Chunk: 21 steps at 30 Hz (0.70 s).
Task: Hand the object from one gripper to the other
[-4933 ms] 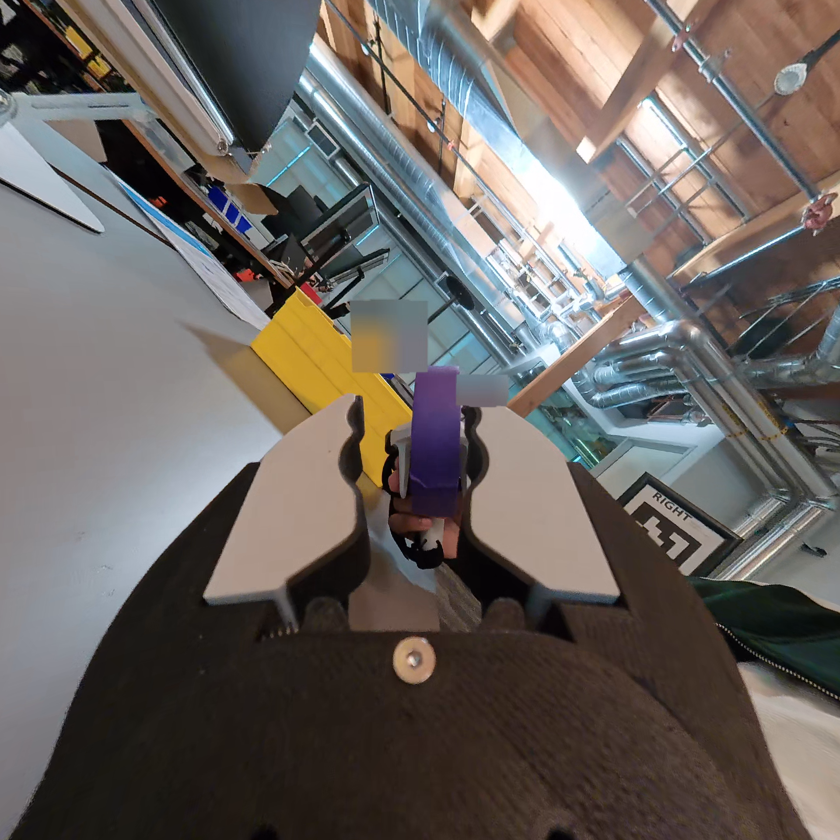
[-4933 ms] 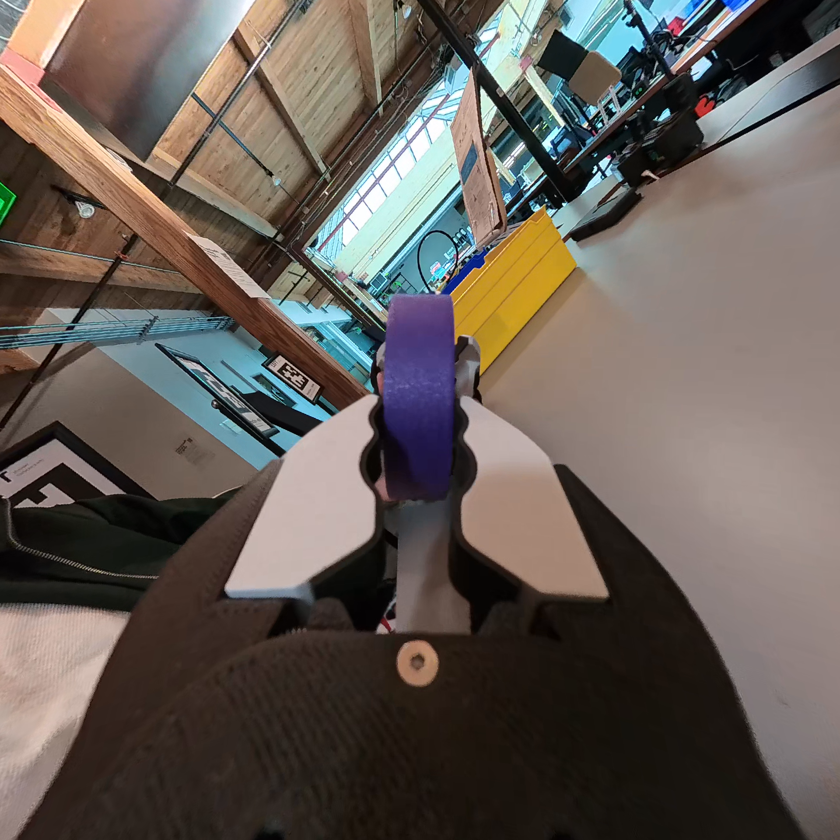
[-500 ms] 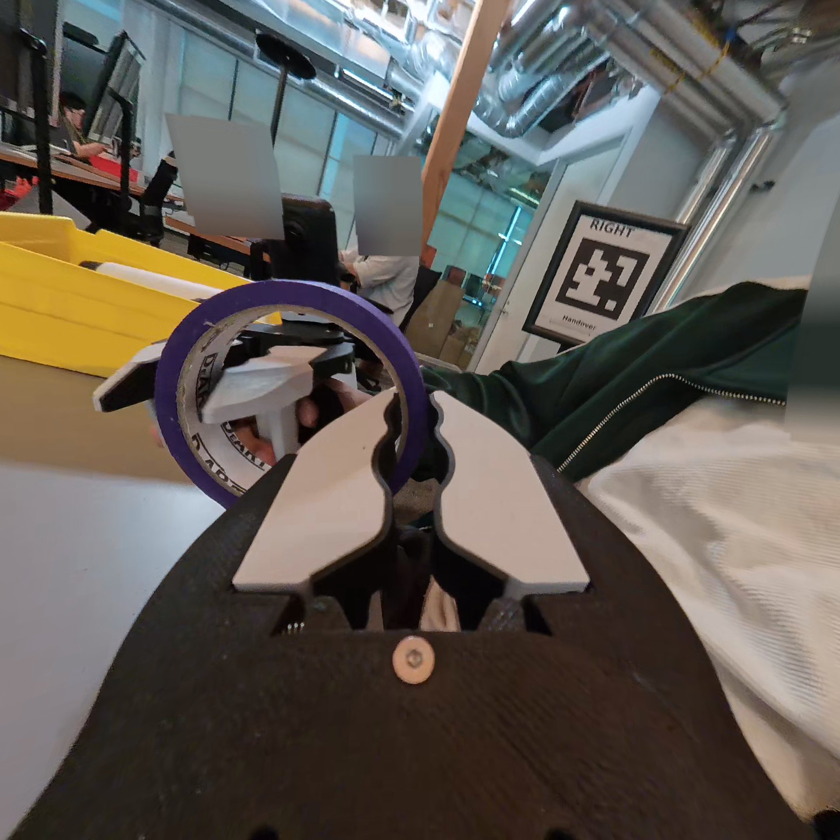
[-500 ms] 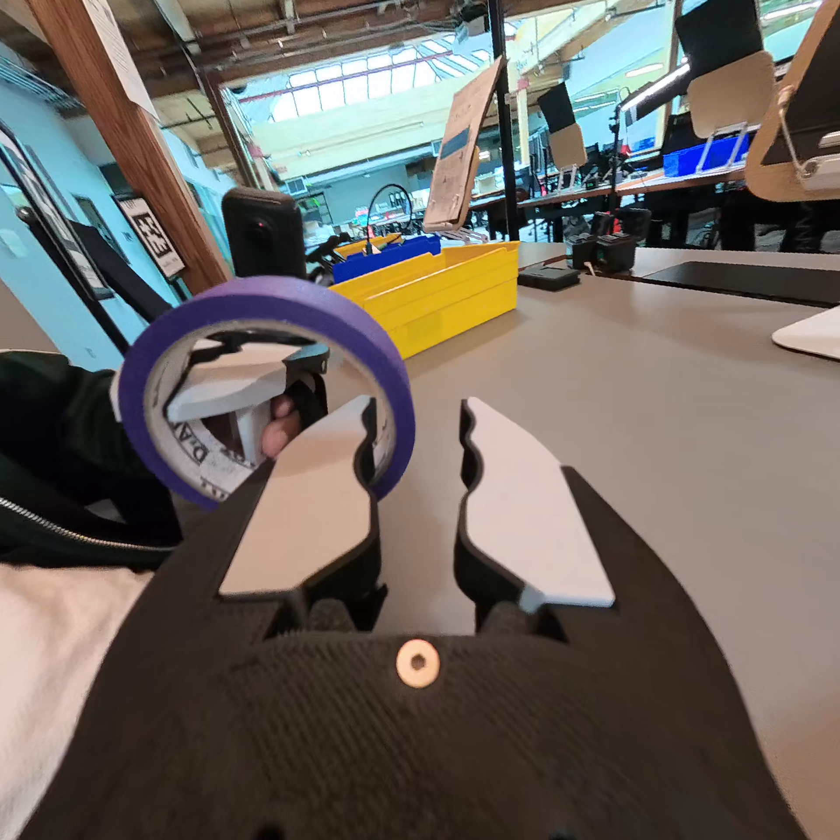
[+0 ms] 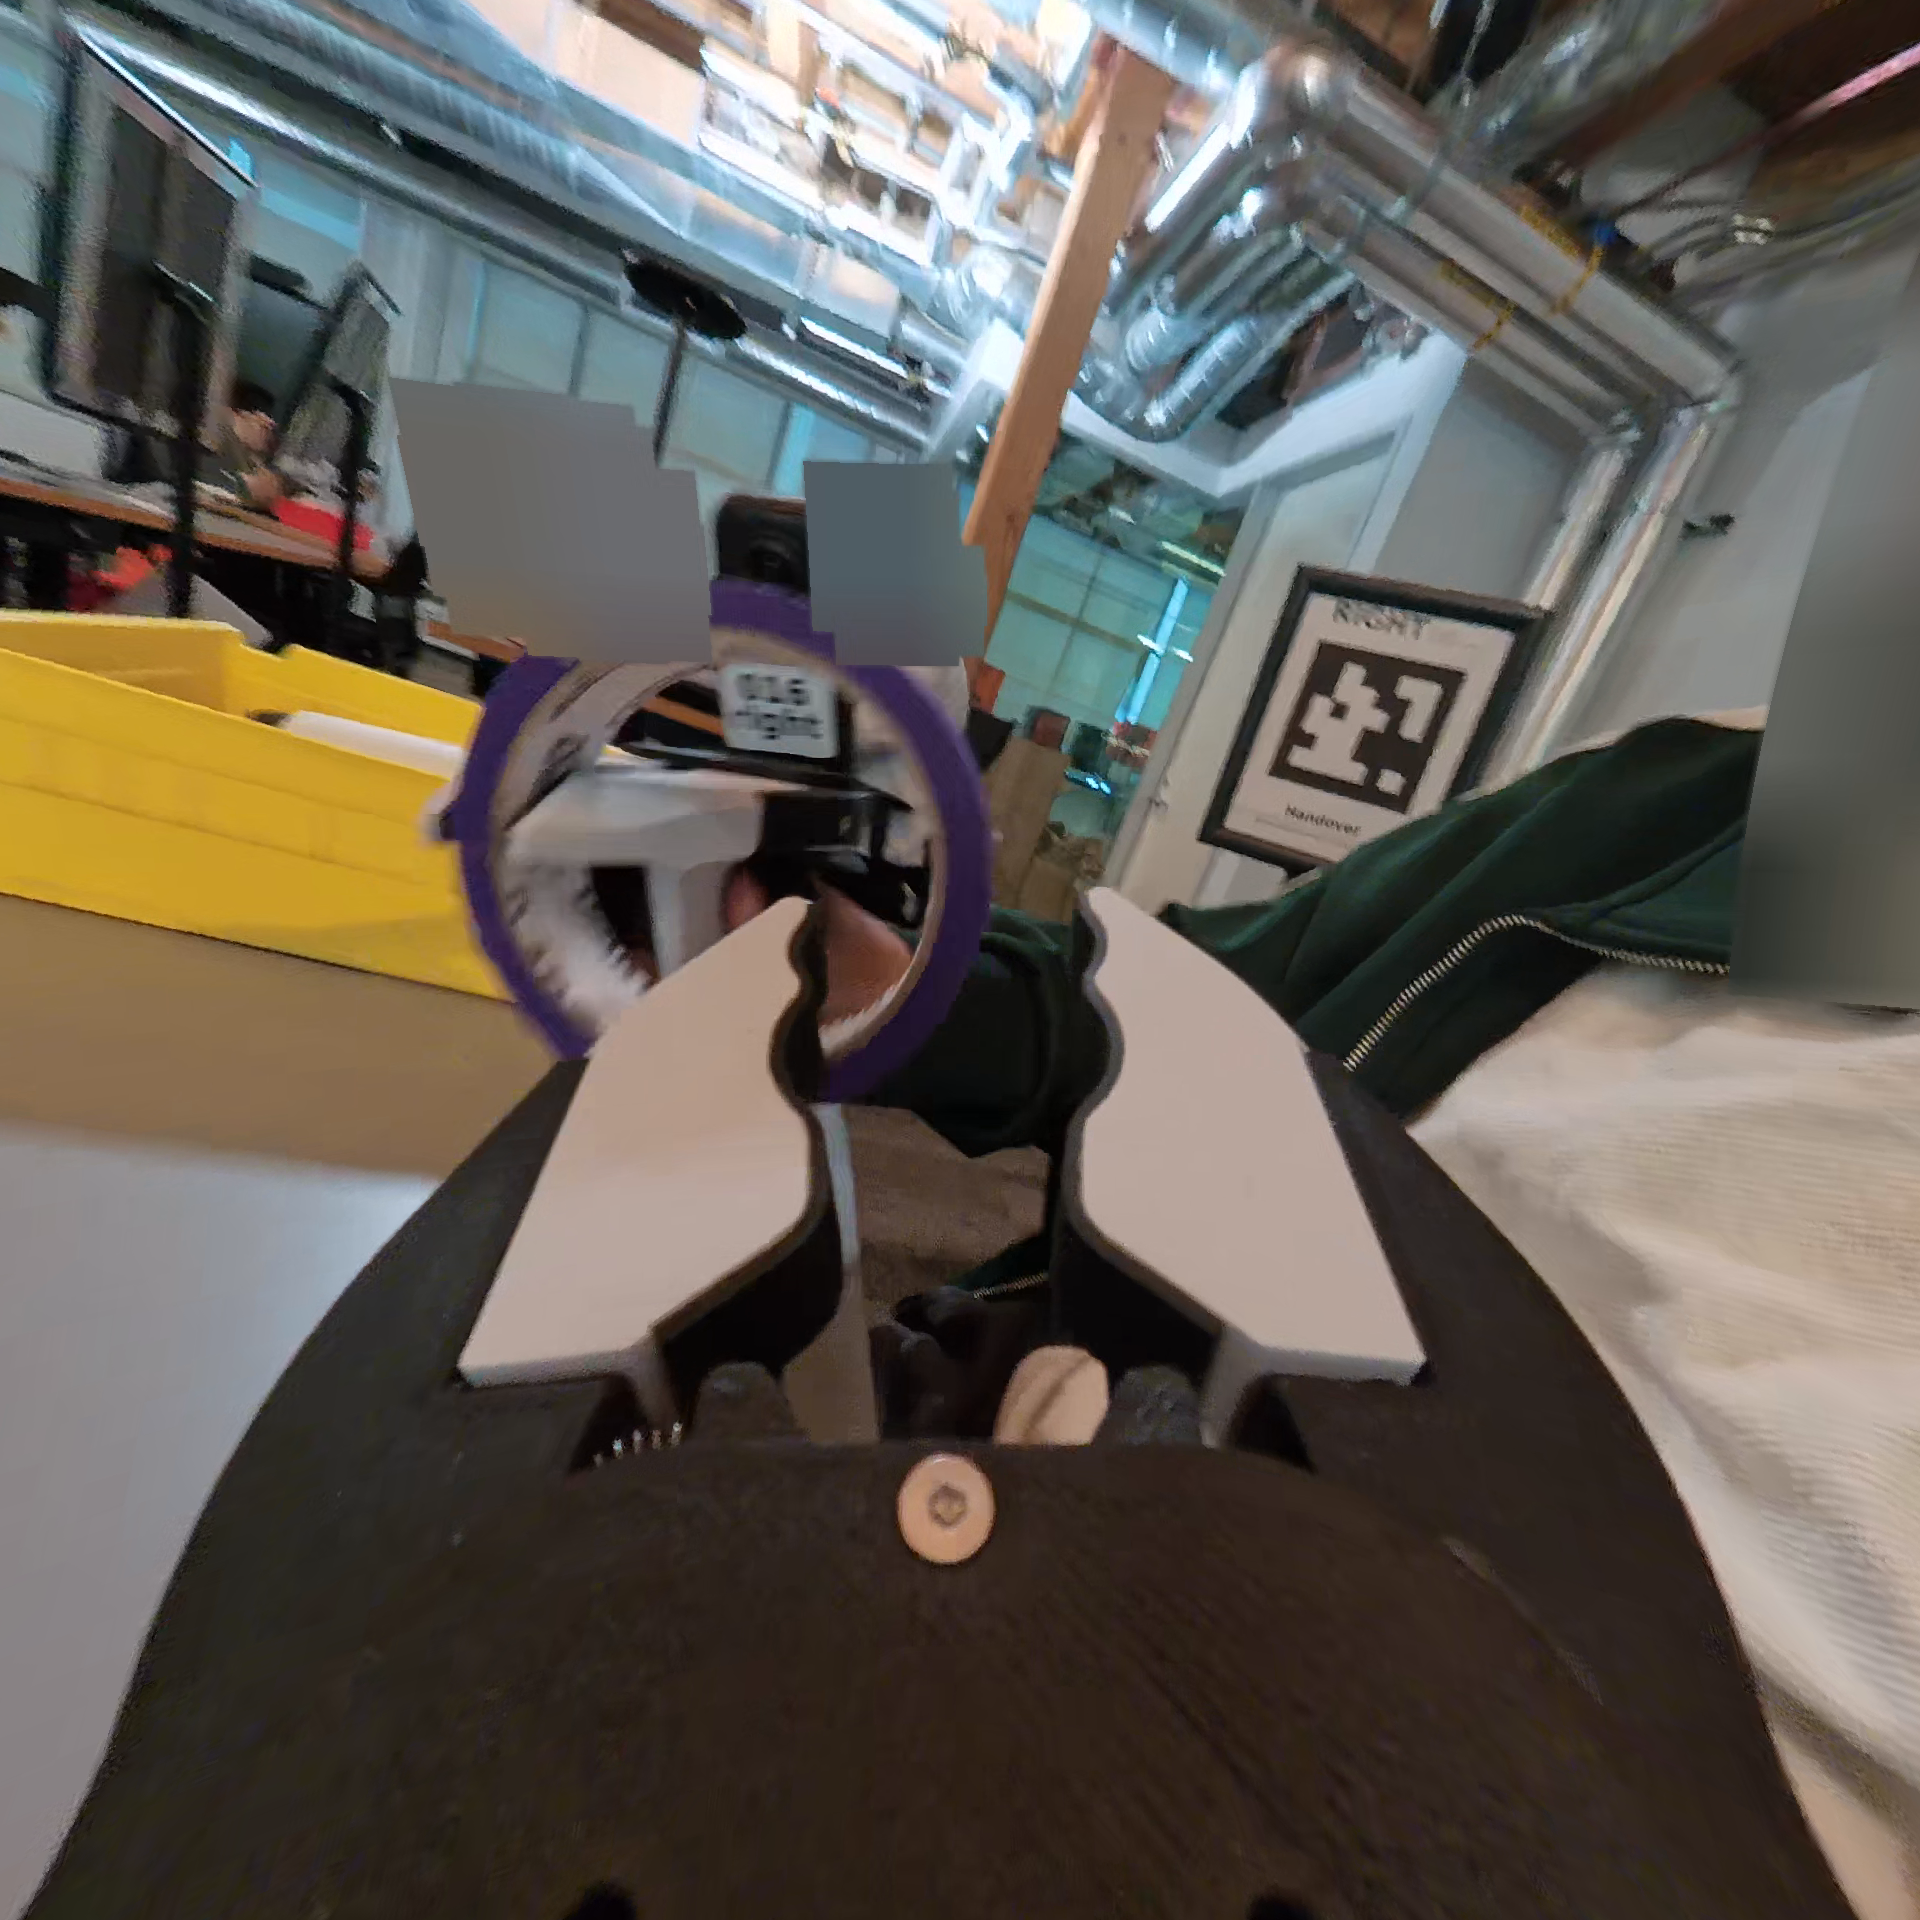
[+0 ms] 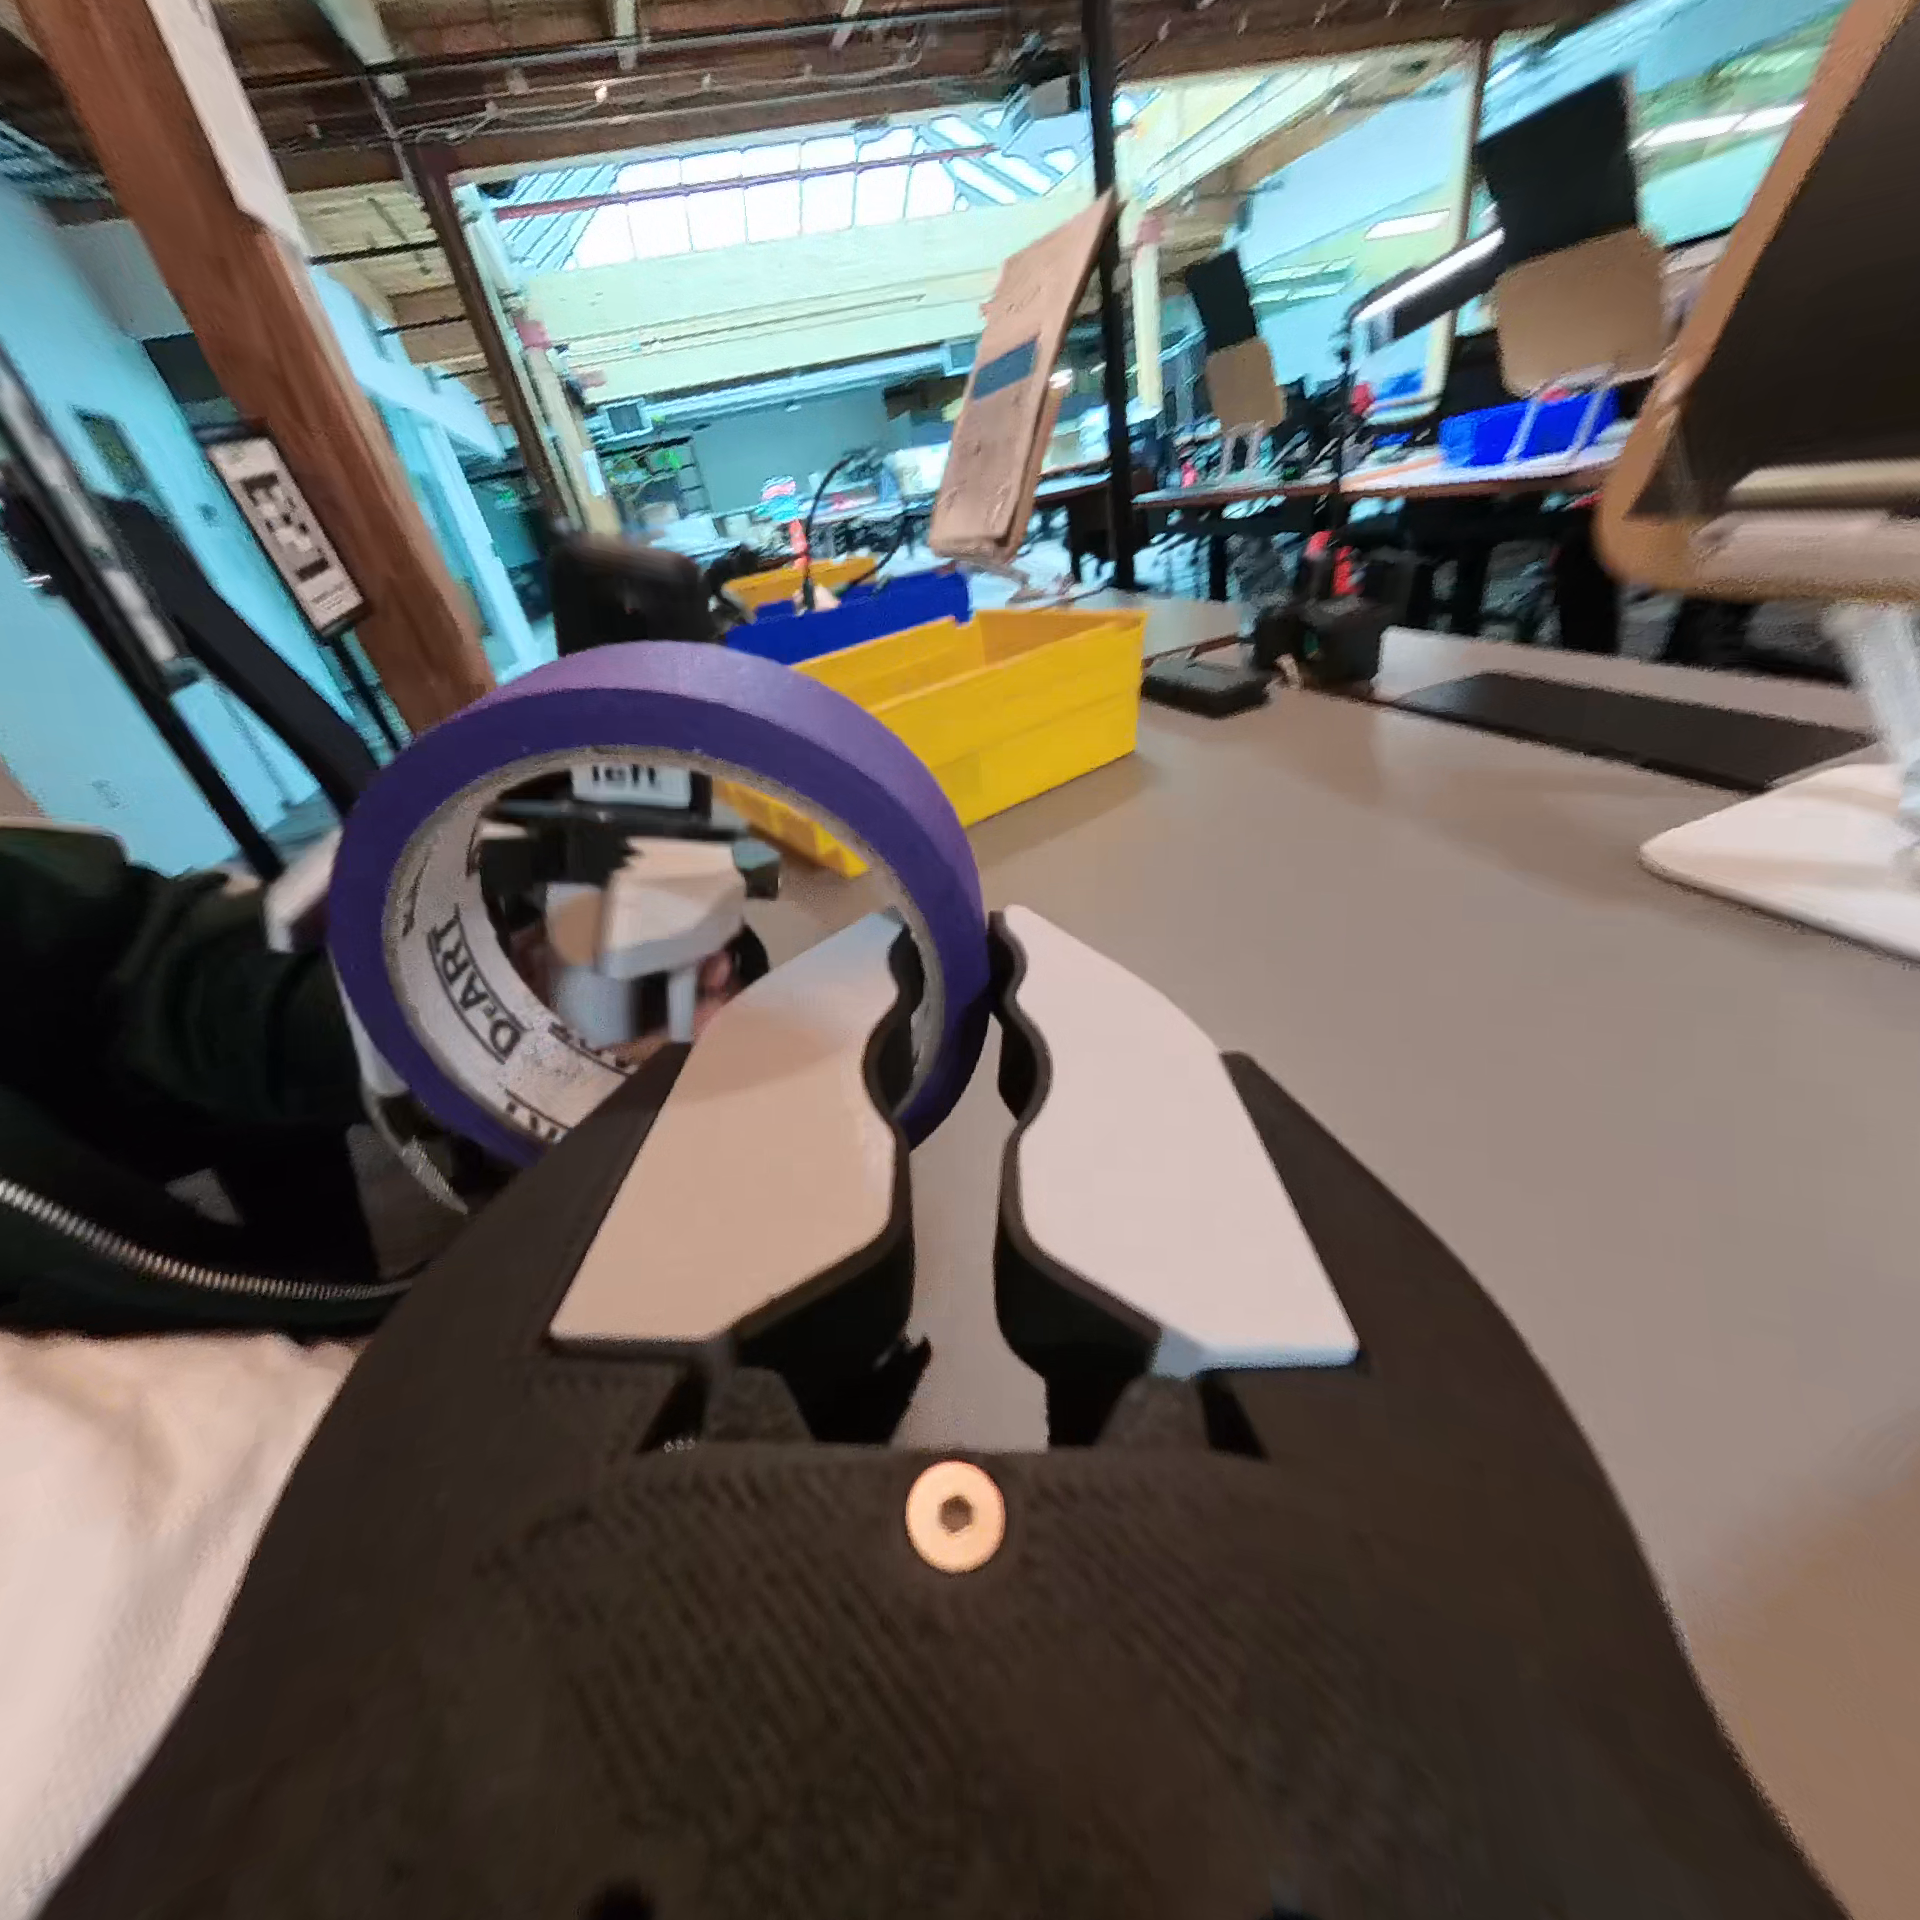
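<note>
Purple masking-tape roll with a white cardboard core is standing on edge above the grey tabletop, its hole facing both cameras. Your right gripper is pinching its wall, while your left gripper is gaping wide, one finger inside the ring.

left tongs spread wide, right tongs nearly closed, pinching, facing each other

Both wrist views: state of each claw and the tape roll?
Left claw: open, roll's wall loose between its fingers.
Right claw: shut on the roll's wall, one finger inside the ring.
Purple tape roll: upright on edge, held by right claw only.
</note>
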Each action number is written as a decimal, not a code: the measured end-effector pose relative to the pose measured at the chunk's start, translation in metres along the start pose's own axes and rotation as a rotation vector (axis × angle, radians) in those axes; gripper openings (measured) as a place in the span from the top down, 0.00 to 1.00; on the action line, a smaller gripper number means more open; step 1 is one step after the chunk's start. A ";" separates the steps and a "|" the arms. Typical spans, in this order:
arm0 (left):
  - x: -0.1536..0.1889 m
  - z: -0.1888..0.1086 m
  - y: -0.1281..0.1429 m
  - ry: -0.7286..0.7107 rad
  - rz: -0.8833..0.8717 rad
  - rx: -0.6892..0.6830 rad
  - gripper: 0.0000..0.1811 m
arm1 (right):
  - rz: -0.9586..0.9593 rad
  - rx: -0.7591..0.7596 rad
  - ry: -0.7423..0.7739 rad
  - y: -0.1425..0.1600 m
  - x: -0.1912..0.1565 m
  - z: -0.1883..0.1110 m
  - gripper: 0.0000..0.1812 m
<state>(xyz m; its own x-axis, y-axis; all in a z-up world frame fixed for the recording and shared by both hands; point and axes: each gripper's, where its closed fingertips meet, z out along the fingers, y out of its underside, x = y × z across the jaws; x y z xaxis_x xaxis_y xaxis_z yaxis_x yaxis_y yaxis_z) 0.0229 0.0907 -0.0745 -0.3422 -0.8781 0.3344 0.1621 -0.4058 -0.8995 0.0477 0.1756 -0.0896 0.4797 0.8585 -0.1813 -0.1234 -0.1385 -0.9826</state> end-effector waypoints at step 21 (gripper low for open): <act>-0.038 -0.001 0.026 -0.277 0.103 -0.182 0.59 | -0.113 -0.999 1.208 -0.007 0.233 -0.298 0.86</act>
<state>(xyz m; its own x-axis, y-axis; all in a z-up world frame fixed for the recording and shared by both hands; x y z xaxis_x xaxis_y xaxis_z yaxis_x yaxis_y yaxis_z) 0.0389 0.1135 -0.1110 -0.0641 -0.9576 0.2810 0.0067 -0.2820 -0.9594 0.4188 0.2294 -0.1366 0.8906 0.0673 0.4498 0.3275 -0.7810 -0.5318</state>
